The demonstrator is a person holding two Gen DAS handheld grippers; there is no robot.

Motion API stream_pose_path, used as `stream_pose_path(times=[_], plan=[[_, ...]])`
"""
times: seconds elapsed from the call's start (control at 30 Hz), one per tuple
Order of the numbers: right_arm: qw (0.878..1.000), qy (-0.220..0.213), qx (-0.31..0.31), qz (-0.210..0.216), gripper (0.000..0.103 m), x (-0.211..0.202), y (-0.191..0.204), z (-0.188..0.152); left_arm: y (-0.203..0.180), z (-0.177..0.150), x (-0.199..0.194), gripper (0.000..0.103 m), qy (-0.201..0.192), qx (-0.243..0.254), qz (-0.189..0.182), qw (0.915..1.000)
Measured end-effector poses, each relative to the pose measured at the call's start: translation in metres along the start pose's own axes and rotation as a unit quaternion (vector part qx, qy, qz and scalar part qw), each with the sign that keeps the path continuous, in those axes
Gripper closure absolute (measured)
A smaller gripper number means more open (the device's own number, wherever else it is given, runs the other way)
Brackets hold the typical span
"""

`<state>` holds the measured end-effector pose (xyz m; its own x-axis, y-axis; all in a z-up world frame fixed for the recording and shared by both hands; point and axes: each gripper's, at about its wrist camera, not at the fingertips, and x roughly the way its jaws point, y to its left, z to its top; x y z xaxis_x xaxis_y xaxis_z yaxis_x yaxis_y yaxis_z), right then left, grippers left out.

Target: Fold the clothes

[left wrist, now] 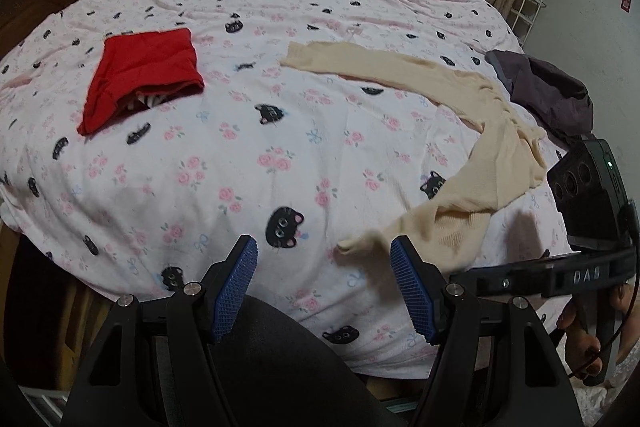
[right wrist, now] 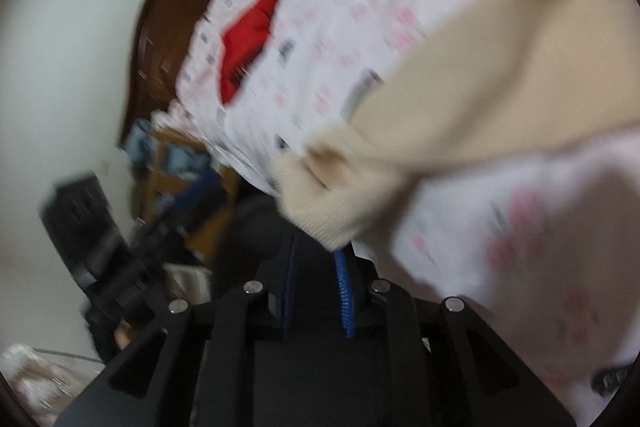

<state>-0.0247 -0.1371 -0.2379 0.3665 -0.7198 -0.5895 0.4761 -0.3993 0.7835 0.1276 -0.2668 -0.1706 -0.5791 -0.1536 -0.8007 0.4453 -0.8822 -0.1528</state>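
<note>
The cream garment (left wrist: 504,131) lay along the bed's (left wrist: 240,155) right edge; the right gripper (right wrist: 320,259) pinched its near cuff, the left gripper (left wrist: 324,267) hung spread beside it. Best to lift gently, keeping the fabric taut

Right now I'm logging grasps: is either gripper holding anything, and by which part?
The right gripper is shut on the cream garment, pinching a ribbed end of it. The left gripper is open and holds nothing.
</note>
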Motion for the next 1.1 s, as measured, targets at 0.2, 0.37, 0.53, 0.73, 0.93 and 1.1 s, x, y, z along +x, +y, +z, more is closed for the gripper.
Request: stream_pose_path(times=[0.2, 0.37, 0.53, 0.73, 0.93, 1.1], plan=[[0.997, 0.002, -0.039, -0.06, 0.076, -0.02, 0.008, -0.009, -0.015, -0.007, 0.012, 0.039, 0.02, 0.002, -0.027, 0.9994], [0.986, -0.031, -0.105, -0.127, 0.059, -0.054, 0.031, 0.0, -0.031, -0.013, 0.02, 0.039, 0.039, 0.021, -0.033, 0.9985], [0.948, -0.011, -0.226, -0.223, 0.058, -0.051, 0.07, 0.016, -0.034, -0.02, 0.017, 0.039, 0.046, 0.03, -0.036, 0.9978], [0.894, 0.111, -0.367, -0.233, 0.058, -0.003, 0.099, 0.038, -0.02, -0.026, 0.011, 0.039, 0.054, 0.023, -0.031, 0.9978], [0.854, 0.221, -0.423, -0.207, 0.058, 0.047, 0.105, 0.054, -0.006, -0.029, 0.008, 0.039, 0.053, 0.002, -0.026, 0.9983], [0.832, 0.288, -0.432, -0.195, 0.061, 0.07, 0.105, 0.052, -0.001, -0.03, 0.006, 0.039, 0.051, -0.002, -0.026, 0.9984]])
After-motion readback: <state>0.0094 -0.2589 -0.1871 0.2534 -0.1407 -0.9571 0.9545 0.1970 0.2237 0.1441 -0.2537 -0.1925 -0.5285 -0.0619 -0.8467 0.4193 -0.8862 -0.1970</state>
